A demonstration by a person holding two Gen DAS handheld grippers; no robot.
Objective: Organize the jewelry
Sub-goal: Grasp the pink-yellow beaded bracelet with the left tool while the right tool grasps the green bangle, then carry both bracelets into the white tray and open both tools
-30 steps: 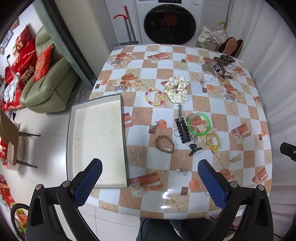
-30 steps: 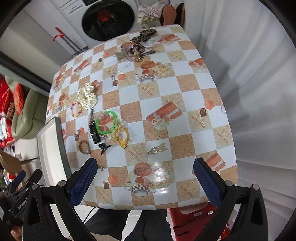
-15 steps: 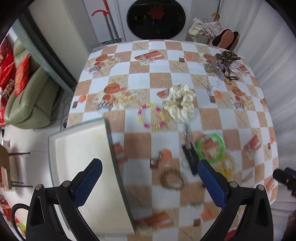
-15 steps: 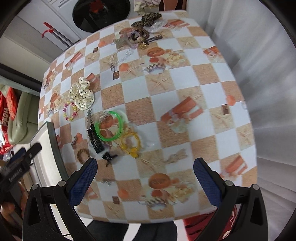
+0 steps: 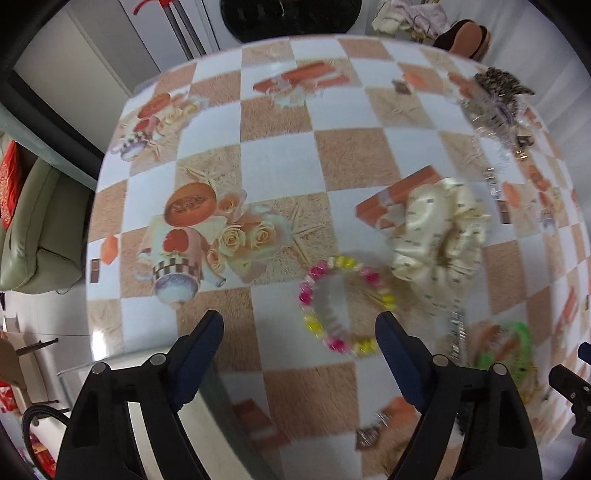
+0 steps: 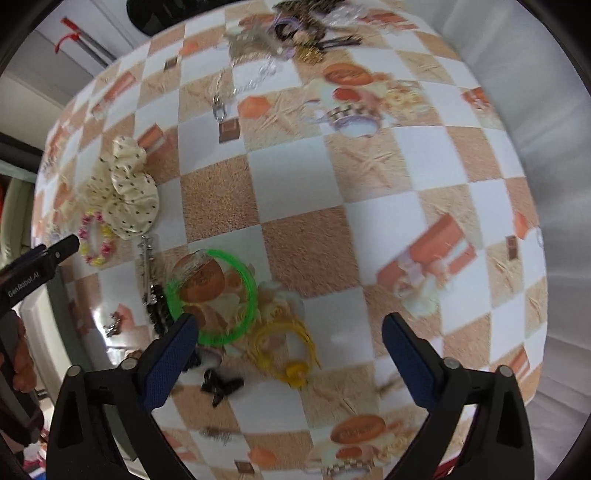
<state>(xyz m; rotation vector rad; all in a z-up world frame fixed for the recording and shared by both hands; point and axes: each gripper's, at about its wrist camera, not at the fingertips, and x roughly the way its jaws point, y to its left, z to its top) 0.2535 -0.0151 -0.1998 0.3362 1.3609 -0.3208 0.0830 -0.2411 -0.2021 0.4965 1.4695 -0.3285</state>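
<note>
I had both grippers pointing straight down over the table [image 5: 280,155], with its checked orange-and-white cloth. The left gripper [image 5: 299,332] had its jaws spread wide and was easing them inward; nothing was pinched. Between its blue fingers [image 5: 201,349], though untouched, lay the pink-and-yellow beaded bracelet [image 5: 345,304], its far edge just beside the cream polka-dot scrunchie [image 5: 439,236]. The grey tray [image 5: 218,424] showed below the left finger, at the table's near left edge.

My right gripper [image 6: 286,332] was likewise spread wide and closing, holding nothing. Below it sat the yellow cord bracelet [image 6: 286,349], and the green bangle [image 6: 212,297] lay partly under its left finger. A black hair claw [image 6: 221,387] lay near the yellow piece, on the side towards me, and a black beaded bracelet [image 6: 157,310] lay at the bangle's left edge; the blur kept me from telling whether they touched. A silver chain [image 6: 146,258] ran from those beads towards the scrunchie. At the far end of the table, well apart, sat a tangled heap of jewelry [image 6: 299,26], too blurred for me to sort out.
</note>
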